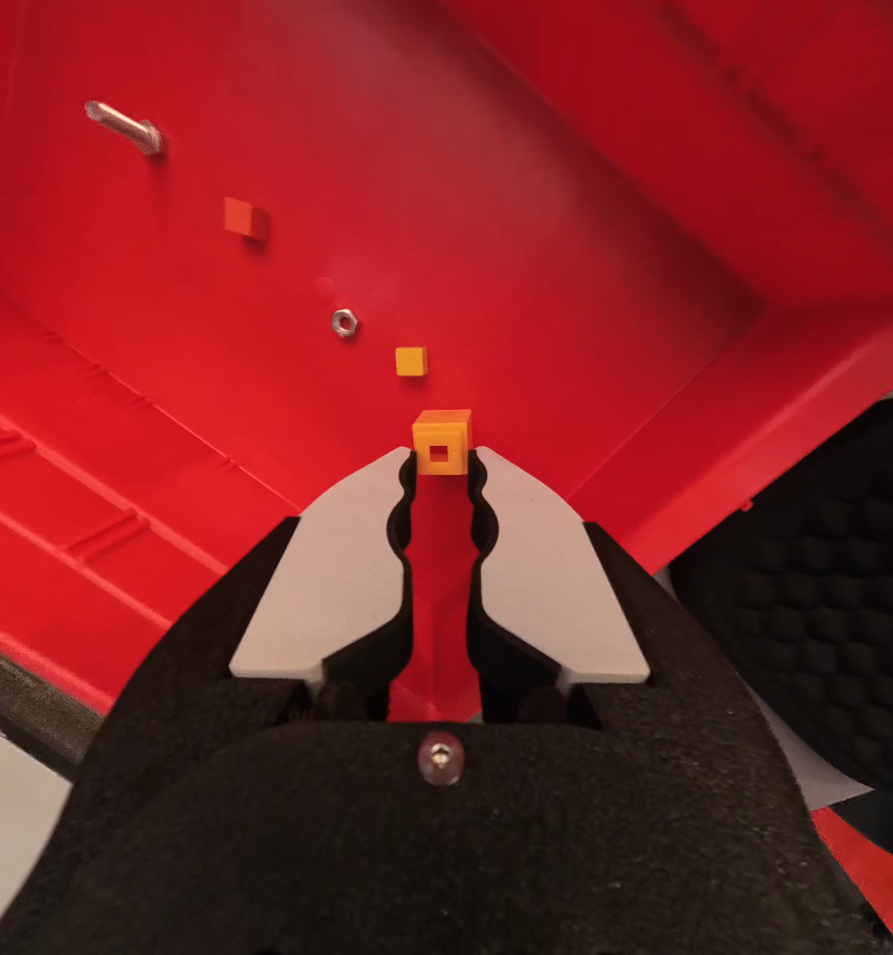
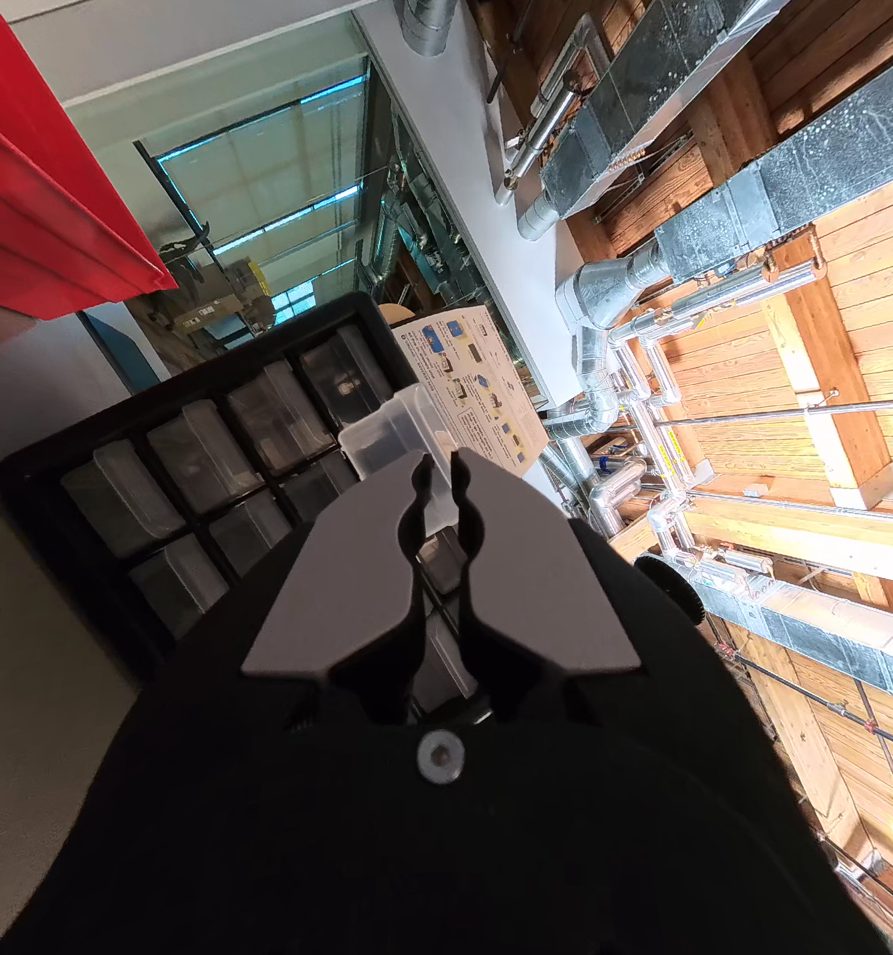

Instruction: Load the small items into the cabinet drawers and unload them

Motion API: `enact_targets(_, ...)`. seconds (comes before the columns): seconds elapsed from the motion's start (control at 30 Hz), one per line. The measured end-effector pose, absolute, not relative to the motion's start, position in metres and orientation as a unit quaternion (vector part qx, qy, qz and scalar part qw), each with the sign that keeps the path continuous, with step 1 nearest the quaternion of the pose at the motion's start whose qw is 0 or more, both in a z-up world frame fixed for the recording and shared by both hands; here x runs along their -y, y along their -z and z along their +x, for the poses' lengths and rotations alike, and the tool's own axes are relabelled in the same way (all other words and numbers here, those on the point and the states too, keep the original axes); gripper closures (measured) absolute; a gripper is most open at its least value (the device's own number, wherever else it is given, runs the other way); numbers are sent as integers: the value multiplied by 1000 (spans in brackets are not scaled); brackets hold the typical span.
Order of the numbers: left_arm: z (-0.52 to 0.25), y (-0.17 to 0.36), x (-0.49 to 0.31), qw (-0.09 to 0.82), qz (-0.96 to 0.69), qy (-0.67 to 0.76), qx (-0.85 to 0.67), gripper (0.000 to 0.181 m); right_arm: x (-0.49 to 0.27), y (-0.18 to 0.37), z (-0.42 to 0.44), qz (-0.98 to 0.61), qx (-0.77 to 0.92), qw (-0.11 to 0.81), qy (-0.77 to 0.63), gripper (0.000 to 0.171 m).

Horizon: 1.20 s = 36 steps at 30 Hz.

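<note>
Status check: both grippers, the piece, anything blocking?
Left gripper shut on orange cube over red bin. Right gripper nearly closed, holding nothing, at pulled-out clear drawer. No obstruction seen.

Left tongs (image 1: 440, 450): white fingers (image 1: 532, 542) with black wavy pads, tips closed on an orange cube (image 1: 441, 442) with a square hole in its near face, inside a red bin (image 1: 563, 217).
On the bin floor, in a rough line running up and left from the held cube: yellow cube (image 1: 411, 360), near; silver hex nut (image 1: 344, 322), just beyond; darker orange-red cube (image 1: 246, 218), farther; silver bolt (image 1: 126, 127), farthest, lying tilted.
Lower right, outside the bin wall: black foam pad (image 1: 826, 610) with a hexagon pattern, over a white sheet (image 1: 816, 775).
Lower left corner: pale surface (image 1: 5, 806).
</note>
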<state>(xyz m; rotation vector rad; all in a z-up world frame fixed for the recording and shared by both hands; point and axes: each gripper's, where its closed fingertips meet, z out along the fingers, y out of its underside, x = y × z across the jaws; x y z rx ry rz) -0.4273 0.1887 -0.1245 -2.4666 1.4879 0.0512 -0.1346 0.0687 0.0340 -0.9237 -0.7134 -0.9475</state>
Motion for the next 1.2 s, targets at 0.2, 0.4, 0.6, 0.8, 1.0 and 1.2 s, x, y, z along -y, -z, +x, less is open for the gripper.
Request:
enact_targets(0.2,-409,78,-180,179,-843,40,-505,163,-70,-33,-132,-423,322,730,430,163)
enact_targets(0.4,-331,-31,-135,259,-773,143,-561,163,-69,-33,-131,-427,316,730,429,163)
enact_targets(0.6,-219,-95,-89,285,-669,139,-672,163,-68,-34,-130,-425,316,733,427,163)
enact_targets(0.8,-140,-76,-85,230,-637,109,-727,163,-58,-35,-135,-420,320,739,419,164)
enact_targets(1.0,-122,-45,-99,172,-623,31,-762,163,-58,-33,-137,-419,327,740,412,164)
enact_targets(1.2,-122,-19,-107,120,-604,-3,-788,163,-57,-36,-134,-421,323,745,404,164)
